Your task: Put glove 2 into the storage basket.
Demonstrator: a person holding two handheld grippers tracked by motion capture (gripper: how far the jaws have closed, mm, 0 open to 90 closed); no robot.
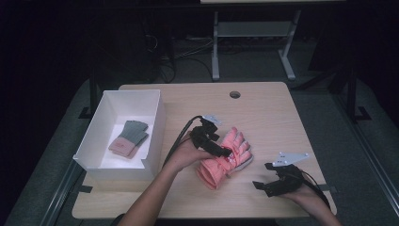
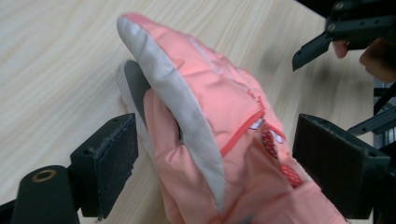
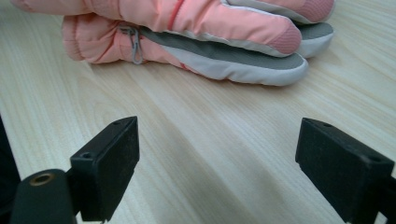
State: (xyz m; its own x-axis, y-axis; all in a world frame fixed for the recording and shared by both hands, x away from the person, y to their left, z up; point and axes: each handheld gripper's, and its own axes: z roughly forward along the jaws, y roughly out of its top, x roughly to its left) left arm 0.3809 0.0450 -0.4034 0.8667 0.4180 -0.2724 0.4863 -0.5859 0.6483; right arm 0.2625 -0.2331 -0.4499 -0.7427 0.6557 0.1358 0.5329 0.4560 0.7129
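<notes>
Nearest us on the right, our right gripper (image 1: 268, 184) rests released on the table (image 1: 263, 108), just left and farther the pink gloves (image 1: 225, 157) lie mid-table between our left gripper's (image 1: 217, 143) released jaws, unpressed.

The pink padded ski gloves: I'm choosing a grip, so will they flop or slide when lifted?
The pink padded ski gloves look puffy and quilted, so probably light and squashy. Stacked loosely, one may slip off. The smooth shell fabric probably slides easily on the wooden table.
</notes>
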